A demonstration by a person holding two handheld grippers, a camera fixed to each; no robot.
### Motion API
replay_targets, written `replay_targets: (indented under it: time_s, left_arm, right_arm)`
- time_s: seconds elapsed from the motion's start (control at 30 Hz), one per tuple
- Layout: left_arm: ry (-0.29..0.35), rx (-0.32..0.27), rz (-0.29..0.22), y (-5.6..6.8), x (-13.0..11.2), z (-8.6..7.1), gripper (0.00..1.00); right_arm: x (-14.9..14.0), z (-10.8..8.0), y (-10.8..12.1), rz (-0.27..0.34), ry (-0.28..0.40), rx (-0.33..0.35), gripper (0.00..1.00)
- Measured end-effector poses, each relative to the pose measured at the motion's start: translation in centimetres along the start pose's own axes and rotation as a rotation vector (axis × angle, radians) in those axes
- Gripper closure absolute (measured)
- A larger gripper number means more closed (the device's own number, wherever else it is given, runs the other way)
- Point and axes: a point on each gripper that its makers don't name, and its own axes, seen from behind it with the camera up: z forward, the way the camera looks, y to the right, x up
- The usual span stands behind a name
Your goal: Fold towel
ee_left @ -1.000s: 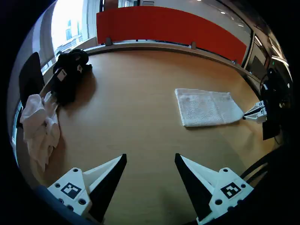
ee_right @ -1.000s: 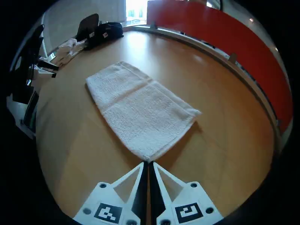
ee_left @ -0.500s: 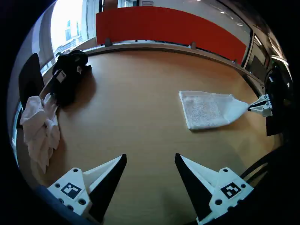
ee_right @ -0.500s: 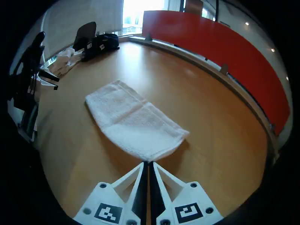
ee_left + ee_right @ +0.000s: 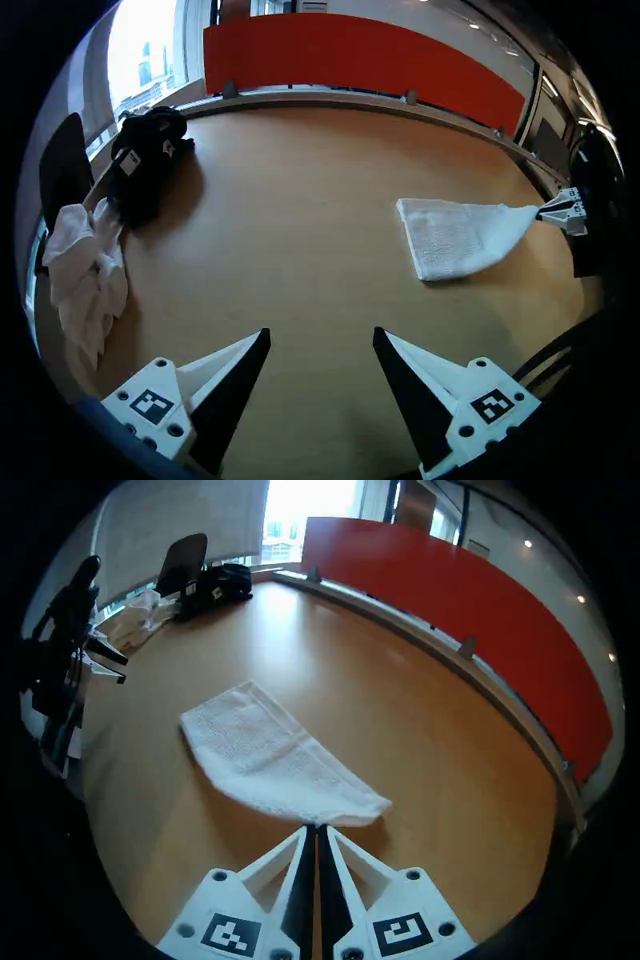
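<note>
One towel (image 5: 272, 760): white, on the wooden table (image 5: 448, 744); far part lies flat, near corner pulled to a point and raised off the wood.
Towel place, left gripper view: 3 o'clock (image 5: 456, 240), well away from that gripper's own fingers.
Towel place, right gripper view: centre, running from 9 o'clock down to the fingertips at 6 o'clock.
Right gripper (image 5: 317, 832): fingers pinched together on the near towel corner, no gap between them; also seen at 3 o'clock (image 5: 560, 212) at the towel's tip.
Left gripper (image 5: 320, 332): fingers spread wide, nothing between them, over bare table at 6 o'clock.
Black bag (image 5: 148, 160): 10 o'clock in left gripper view, on the table edge.
White cloth (image 5: 84, 272): crumpled, 9 o'clock, just beside the bag.
Red panel (image 5: 360, 56): 12 o'clock, along the table's far edge.
</note>
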Motion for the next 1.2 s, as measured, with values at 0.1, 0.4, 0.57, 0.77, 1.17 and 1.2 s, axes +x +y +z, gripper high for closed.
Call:
replay_targets:
  time_s: [0.1, 0.4, 0.57, 0.77, 1.17, 1.2]
  left_arm:
    - [-0.001, -0.002, -0.002, 0.1, -0.1, -0.1, 0.05]
    - [0.002, -0.005, -0.002, 0.4, -0.3, -0.5, 0.05]
    - [0.009, -0.007, -0.014, 0.5, -0.2, -1.0, 0.05]
    - [0.018, 0.0, -0.036, 0.2, -0.2, -1.5, 0.05]
    - [0.022, -0.002, -0.089, 0.4, -1.0, -1.9, 0.05]
    - [0.023, -0.001, -0.094, 0.4, -1.0, -1.9, 0.05]
  right_arm:
    - [0.6, 0.0, 0.1, -0.005, 0.008, -0.001, 0.98]
    - [3.1, 0.4, -0.7, -0.055, 0.032, 0.019, 0.98]
    - [5.5, 1.0, -1.6, -0.103, 0.046, 0.045, 0.98]
    - [8.9, 2.1, -3.4, -0.183, 0.062, 0.098, 0.98]
    - [12.1, 5.5, -8.2, -0.344, 0.04, 0.226, 0.98]
    - [12.2, 5.9, -8.7, -0.355, 0.037, 0.237, 0.98]
